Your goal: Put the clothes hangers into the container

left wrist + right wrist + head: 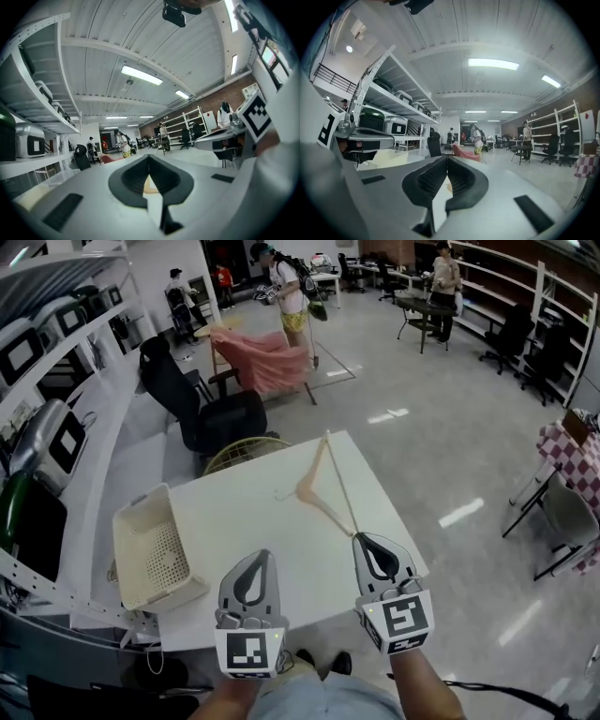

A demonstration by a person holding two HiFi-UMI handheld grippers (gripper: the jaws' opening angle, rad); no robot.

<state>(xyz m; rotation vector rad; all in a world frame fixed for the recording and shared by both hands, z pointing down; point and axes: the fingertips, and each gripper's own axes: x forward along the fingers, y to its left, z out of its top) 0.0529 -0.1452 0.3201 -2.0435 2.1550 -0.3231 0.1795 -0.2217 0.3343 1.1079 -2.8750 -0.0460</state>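
Observation:
A light wooden clothes hanger lies flat on the white table, its hook pointing left. At the table's left edge stands a cream plastic basket with nothing showing inside. My right gripper is shut, and its tip sits right at the hanger's near end; I cannot tell whether they touch. My left gripper is shut over the near middle of the table, apart from the hanger and to the right of the basket. Each gripper view shows closed jaws, the left gripper and the right gripper, with a sliver of tan behind them.
A black office chair and a round yellow wire basket stand just beyond the table. Shelves with appliances run along the left. A pink cloth on a frame and people stand farther back. A grey chair is at the right.

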